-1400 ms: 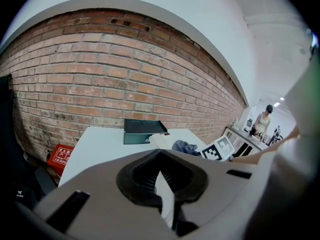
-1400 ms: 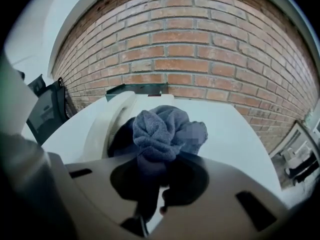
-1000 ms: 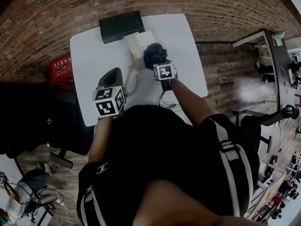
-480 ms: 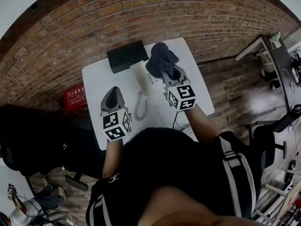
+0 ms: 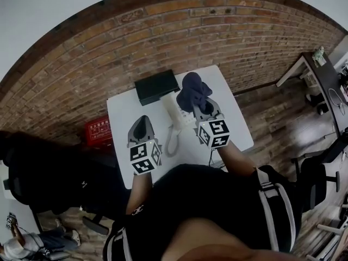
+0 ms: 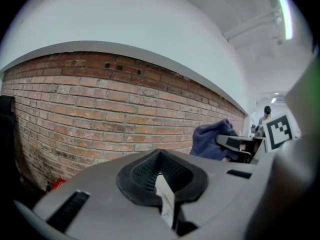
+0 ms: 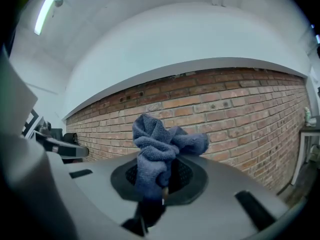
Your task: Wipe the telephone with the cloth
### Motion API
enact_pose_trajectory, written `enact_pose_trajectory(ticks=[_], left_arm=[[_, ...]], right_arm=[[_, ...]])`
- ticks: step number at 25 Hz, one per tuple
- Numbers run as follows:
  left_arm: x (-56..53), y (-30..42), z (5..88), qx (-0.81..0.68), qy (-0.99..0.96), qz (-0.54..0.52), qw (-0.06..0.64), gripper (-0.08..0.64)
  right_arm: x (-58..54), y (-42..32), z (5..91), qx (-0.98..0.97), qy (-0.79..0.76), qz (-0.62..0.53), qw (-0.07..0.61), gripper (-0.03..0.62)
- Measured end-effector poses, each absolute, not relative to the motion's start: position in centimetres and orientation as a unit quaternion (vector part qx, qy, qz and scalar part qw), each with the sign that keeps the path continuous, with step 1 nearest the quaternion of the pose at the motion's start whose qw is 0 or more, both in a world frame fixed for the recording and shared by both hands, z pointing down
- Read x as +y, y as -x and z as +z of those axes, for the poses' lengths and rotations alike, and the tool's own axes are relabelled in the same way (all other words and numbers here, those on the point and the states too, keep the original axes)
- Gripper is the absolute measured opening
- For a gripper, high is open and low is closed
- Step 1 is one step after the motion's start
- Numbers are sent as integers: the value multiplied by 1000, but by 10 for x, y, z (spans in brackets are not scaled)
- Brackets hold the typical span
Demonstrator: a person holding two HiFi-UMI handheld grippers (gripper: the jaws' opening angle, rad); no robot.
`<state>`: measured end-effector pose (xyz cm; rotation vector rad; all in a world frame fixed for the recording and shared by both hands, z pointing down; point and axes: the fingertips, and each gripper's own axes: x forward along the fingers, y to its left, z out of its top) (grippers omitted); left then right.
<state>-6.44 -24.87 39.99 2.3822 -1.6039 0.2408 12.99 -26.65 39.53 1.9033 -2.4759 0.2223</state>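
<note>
The cloth [image 7: 160, 149], dark blue and bunched, is clamped between the jaws of the right gripper [image 7: 159, 178]. Its folds stand up out of the jaws and one corner sticks out to the right. In the head view the cloth [image 5: 194, 93] shows over the far right part of the worktop [image 5: 122, 124], at the tip of the right gripper [image 5: 204, 109], and it overlaps the right edge of the telephone [image 5: 175, 109]. Whether it touches the telephone cannot be told from that view. The right gripper view looks level at the brick wall [image 7: 240, 114] rather than down at the worktop.

The telephone is white and lies near the middle of the worktop, a little toward the far side. Its coiled cord [image 5: 173, 140] loops toward the person. Just behind the telephone, at the far edge, lies a flat black box [image 5: 156, 86].

The left gripper [image 5: 142, 126] is over the worktop to the left of the telephone, apart from it. Its jaws are together with nothing between them, as the left gripper view shows [image 6: 161, 176]. That view also faces the brick wall, and at its right the cloth [image 6: 212, 140] shows in the other gripper.

Beyond the worktop the brick wall [image 5: 163, 31] runs across the head view. A red box [image 5: 98, 130] sits low beside the worktop's left side, and wooden floor [image 5: 277, 107] lies to the right.
</note>
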Motion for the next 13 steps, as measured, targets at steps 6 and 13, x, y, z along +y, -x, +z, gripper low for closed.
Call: enact_pose_trajectory(ticks=[6,13], left_arm=[[-252,70,399,-542,-825,85,136,-3],[-255,82,397,-532,-831,82,142,-3]], right_arm=[[-263,-118,387,-795,-603,65,-2,29],[-260,-106,387,-794,-604,70,-2,29]])
